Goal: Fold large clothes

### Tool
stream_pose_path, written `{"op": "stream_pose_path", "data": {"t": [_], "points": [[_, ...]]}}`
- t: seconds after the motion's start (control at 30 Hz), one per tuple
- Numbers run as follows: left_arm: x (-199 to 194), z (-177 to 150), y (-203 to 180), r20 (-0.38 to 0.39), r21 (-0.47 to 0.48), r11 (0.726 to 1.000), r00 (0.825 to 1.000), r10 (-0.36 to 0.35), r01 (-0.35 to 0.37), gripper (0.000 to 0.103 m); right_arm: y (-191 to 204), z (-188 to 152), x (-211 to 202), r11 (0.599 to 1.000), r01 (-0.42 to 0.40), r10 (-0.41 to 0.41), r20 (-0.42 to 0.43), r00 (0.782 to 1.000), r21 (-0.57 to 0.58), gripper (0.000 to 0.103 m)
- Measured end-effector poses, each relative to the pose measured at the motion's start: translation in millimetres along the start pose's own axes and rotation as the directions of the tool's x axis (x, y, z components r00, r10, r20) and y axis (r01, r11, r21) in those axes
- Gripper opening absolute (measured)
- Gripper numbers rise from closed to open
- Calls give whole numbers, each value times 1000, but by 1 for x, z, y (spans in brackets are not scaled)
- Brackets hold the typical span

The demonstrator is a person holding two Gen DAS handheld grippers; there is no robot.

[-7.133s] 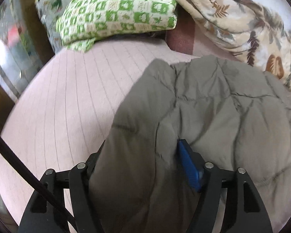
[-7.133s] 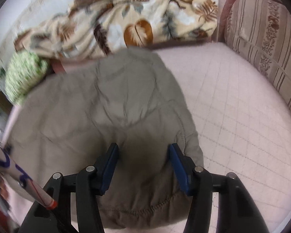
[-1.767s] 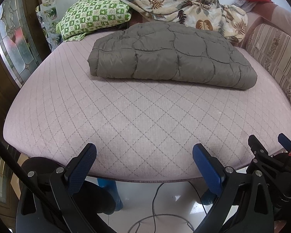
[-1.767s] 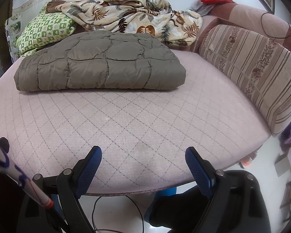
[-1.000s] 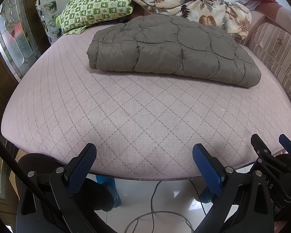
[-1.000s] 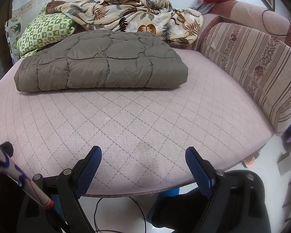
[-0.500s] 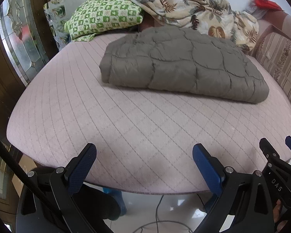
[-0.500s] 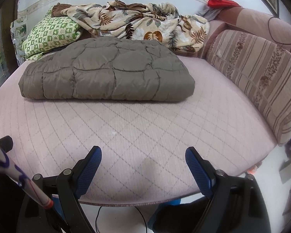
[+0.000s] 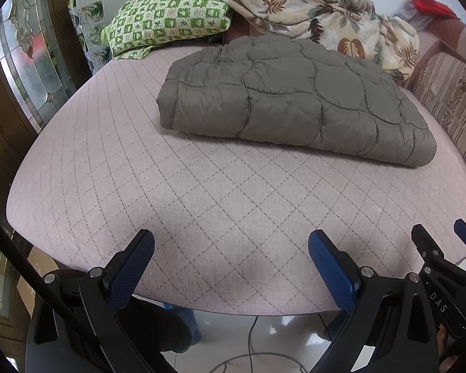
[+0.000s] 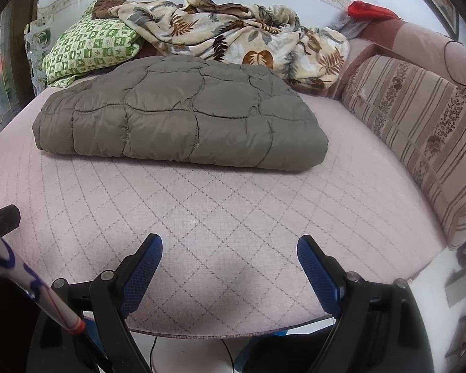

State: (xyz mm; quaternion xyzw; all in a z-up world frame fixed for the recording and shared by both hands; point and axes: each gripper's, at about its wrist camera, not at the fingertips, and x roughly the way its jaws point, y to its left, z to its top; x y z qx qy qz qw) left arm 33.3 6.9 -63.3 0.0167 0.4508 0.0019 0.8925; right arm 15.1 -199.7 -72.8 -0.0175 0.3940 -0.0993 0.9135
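Near half of bed [image 10: 233,217] bare, open passage. Folded jacket [image 10: 177,121] blocks middle; striped cushion [image 10: 419,130] right, blanket [image 10: 233,34] behind.

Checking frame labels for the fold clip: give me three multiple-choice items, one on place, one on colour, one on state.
1. Where does the folded quilted jacket lie?
A. on the floor
B. on the pink quilted cushion
C. on the striped backrest

2. What colour is the checked pillow?
A. green and cream
B. red
C. blue

3. How are the right gripper fingers?
A. shut on the jacket
B. spread, holding nothing
C. shut on the pillow

Answers: B, the jacket rests on the cushion; A, green and cream checks; B, only bare cushion shows between the fingers.
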Motion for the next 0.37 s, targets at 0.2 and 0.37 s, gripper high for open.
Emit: {"op": "stream_pose_path", "data": {"t": [0.2,0.37], "points": [[5,2,-1,-3,6,1000,1000,-2,2,99,-1,2,3,1000,-3,3,-6,1000,7,91],[5,3,-2,4,17,1000,1000,-7,7,99,0,4,6,1000,-8,8,-12,1000,10,91]]}}
